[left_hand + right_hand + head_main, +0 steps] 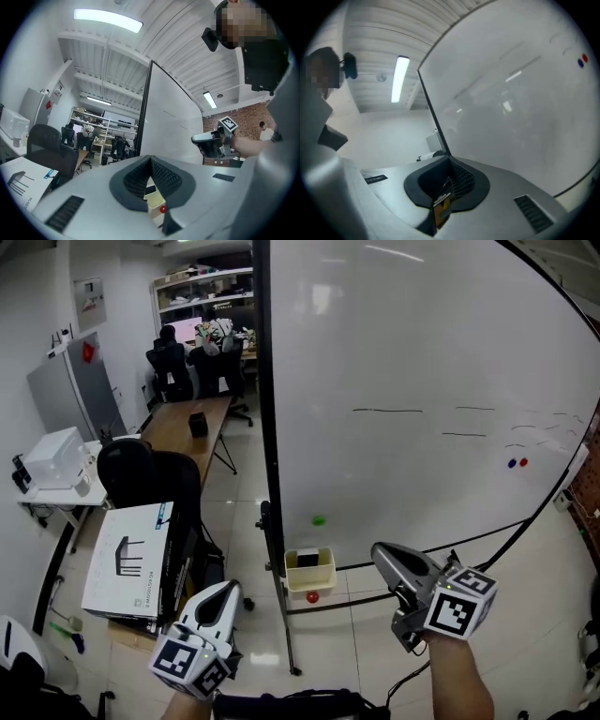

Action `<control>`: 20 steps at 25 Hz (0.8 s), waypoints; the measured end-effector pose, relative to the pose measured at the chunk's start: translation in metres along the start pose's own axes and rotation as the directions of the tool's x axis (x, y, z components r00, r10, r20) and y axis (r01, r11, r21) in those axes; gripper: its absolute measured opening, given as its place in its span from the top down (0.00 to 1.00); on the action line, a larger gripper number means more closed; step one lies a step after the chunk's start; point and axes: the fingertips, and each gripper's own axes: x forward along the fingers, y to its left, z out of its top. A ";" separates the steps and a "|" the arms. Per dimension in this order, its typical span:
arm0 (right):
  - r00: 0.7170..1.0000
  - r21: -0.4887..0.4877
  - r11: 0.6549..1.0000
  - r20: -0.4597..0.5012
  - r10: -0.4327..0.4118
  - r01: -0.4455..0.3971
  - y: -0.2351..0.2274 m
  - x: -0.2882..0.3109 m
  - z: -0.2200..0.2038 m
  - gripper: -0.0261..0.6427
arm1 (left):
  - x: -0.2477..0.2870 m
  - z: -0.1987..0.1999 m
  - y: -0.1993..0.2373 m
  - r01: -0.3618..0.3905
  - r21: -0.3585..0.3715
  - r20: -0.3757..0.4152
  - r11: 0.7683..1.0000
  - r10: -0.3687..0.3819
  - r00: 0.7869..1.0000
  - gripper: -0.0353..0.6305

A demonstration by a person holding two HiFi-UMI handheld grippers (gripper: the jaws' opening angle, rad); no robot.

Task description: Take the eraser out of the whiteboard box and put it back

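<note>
Standing before whiteboard (422,352), both tools low in the head view. Left gripper (228,590) points toward the board's foot; its own view shows the jaws pressed together at the tips, clenched on nothing, with a narrow wedge of scene visible below where they meet. Through that wedge: pale yellow box (153,206), only a corner of it, a dark sliver above it that is probably the eraser (150,190), and a red round thing (162,209) partly cut off by the jaw edge. Head view is clearer: the box (310,581) hangs low at the whiteboard's left edge, near the dark frame post (266,427), and the eraser (307,560) lies inside it as a dark block, its lower part hidden by the box wall. The red round thing (312,597) sits just under the box; I cannot tell what it is. Green dot (319,519) on the board above. Right gripper (380,553) is held to the right of the box, apart from it, jaws likewise closed at the tips in its own view; an orange-brown strip shows in the slit beneath them, too blurred to identify. Red and blue dots (517,463) at far right of the board, tiny. Faint pen lines (388,411) barely legible
</note>
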 end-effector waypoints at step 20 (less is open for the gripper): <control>0.980 -0.304 0.940 0.167 -0.110 0.157 -0.007 -0.102 0.012 0.94 | 0.003 0.005 -0.058 -0.016 0.013 0.016 1.000 0.016 1.000 0.91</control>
